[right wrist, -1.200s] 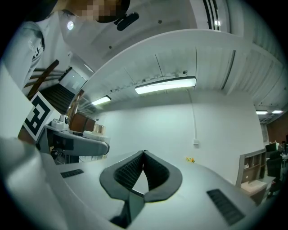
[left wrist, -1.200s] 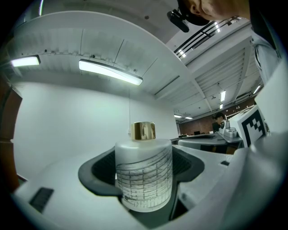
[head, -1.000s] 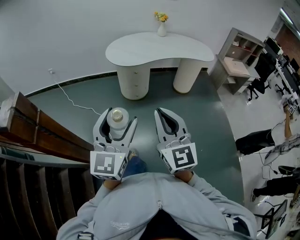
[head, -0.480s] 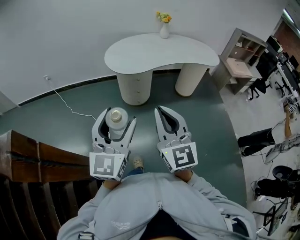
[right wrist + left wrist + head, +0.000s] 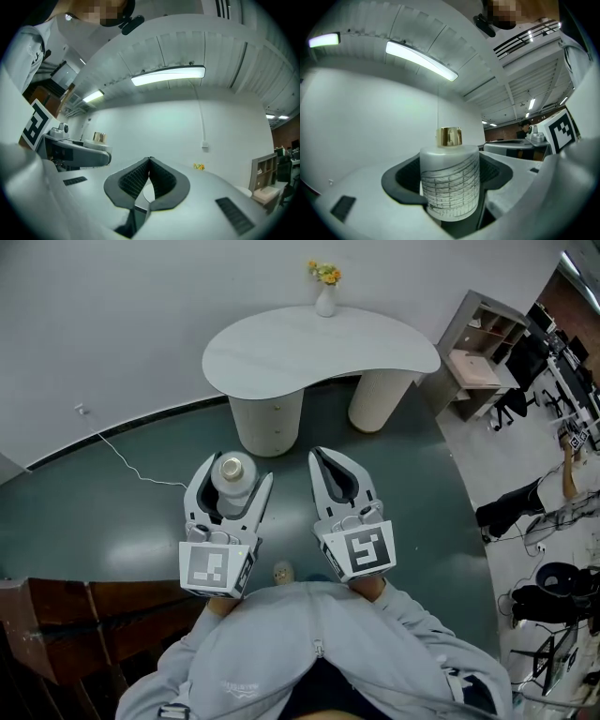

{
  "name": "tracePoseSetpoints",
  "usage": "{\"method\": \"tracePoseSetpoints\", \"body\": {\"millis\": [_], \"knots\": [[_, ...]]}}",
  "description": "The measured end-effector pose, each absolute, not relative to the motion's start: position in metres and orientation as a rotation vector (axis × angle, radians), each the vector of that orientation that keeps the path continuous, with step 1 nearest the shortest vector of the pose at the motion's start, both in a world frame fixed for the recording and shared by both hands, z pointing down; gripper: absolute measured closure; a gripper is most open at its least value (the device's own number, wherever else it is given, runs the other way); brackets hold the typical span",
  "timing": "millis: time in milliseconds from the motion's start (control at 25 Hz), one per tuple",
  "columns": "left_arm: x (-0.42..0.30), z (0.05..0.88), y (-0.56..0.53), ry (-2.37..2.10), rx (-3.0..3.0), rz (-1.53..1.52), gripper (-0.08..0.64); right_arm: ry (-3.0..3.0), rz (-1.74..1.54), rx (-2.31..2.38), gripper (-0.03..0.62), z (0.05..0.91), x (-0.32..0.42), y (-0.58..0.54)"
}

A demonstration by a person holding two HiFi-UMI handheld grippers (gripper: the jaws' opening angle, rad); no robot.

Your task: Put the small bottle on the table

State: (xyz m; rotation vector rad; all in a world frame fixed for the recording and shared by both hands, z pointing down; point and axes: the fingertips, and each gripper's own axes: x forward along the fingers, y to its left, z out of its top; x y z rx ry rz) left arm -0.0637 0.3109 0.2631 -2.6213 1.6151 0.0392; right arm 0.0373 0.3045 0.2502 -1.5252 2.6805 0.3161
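Note:
A small frosted white bottle (image 5: 232,478) with a gold cap (image 5: 449,136) stands upright between the jaws of my left gripper (image 5: 232,476), which is shut on it. In the left gripper view the bottle (image 5: 450,183) fills the middle, its body printed with fine dark lines. My right gripper (image 5: 330,465) hangs beside it, shut with nothing held; its tips meet in the right gripper view (image 5: 150,161). The white kidney-shaped table (image 5: 281,343) on two round pedestals stands ahead by the wall, well beyond both grippers.
A white vase with yellow flowers (image 5: 324,298) sits at the table's back edge. A white cable (image 5: 122,460) trails over the green floor. A wooden stair rail (image 5: 84,615) is at lower left. Shelving (image 5: 483,348) and office chairs lie to the right.
The view has moved forward: the table sits nearer and the wooden stair rail has slid back toward the lower left. Both grippers keep their places and the bottle stays held.

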Motion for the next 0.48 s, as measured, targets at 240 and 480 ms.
{"method": "tracePoseSetpoints", "body": {"millis": [240, 480], "knots": [[-0.080, 0.272, 0.290, 1.589, -2.663, 0.044, 0.227, 2.687, 0.338, -1.562, 0.566, 0.250, 0.022, 0.289], [-0.090, 0.271, 0.269, 1.568, -2.658, 0.043, 0.227, 2.676, 0.403, -1.571, 0.566, 0.237, 0.016, 0.276]]}}
